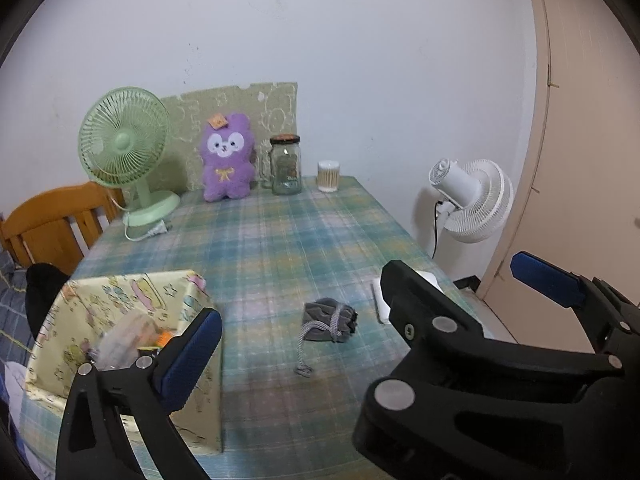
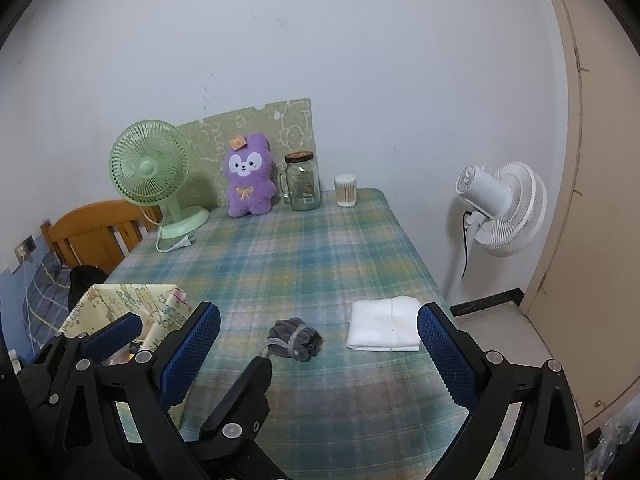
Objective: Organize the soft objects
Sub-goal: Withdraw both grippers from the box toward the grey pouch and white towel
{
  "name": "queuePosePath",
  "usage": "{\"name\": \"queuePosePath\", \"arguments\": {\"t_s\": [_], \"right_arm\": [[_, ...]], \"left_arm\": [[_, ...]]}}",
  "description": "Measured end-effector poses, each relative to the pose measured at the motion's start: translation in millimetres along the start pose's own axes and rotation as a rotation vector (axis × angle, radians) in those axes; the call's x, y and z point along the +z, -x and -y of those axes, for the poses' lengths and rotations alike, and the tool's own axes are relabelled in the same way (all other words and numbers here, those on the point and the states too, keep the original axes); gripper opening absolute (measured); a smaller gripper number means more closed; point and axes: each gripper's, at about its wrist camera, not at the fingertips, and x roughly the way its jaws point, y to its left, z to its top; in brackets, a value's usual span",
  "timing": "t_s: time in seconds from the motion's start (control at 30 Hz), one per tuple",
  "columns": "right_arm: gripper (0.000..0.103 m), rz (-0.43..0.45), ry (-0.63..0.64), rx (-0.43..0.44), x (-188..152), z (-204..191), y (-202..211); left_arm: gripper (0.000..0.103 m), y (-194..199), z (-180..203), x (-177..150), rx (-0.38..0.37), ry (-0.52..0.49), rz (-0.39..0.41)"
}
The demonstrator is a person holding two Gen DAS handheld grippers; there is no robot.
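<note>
Both grippers, left gripper (image 1: 384, 332) and right gripper (image 2: 320, 344), hover fingers apart and empty above the grey drawstring pouch (image 2: 297, 343), whose loose cord could snag.

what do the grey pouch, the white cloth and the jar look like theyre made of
Grey pouch: soft velvety fabric, matte, crumpled, with a woven cord.
White cloth: folded textile, probably cotton; matte, with soft layered edges.
Jar: clear glass, glossy and see-through.

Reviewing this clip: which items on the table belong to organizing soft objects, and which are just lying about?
Belongs to the job:
grey drawstring pouch
folded white cloth
patterned box
purple plush toy, possibly

Just lying about:
green desk fan
glass jar
cotton swab container
white standing fan
</note>
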Motion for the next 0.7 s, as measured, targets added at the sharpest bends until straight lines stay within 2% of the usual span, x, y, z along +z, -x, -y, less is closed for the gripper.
{"name": "queuePosePath", "arguments": {"t_s": [0.23,0.57,0.7], "right_arm": [[0.101,-0.031,0.001,-0.002,-9.4,10.4,-18.7],[0.103,-0.03,-0.007,0.005,-18.5,26.5,-43.3],[0.103,-0.044,0.001,-0.027,-20.8,31.8,-54.8]], "left_arm": [[0.103,-18.4,5.8,-7.1,0.002,-0.014,-0.031],[0.103,-48.0,16.3,-13.8,-0.001,-0.032,-0.061],[0.103,-60.1,19.7,-15.6,0.013,-0.04,-0.083]]}}
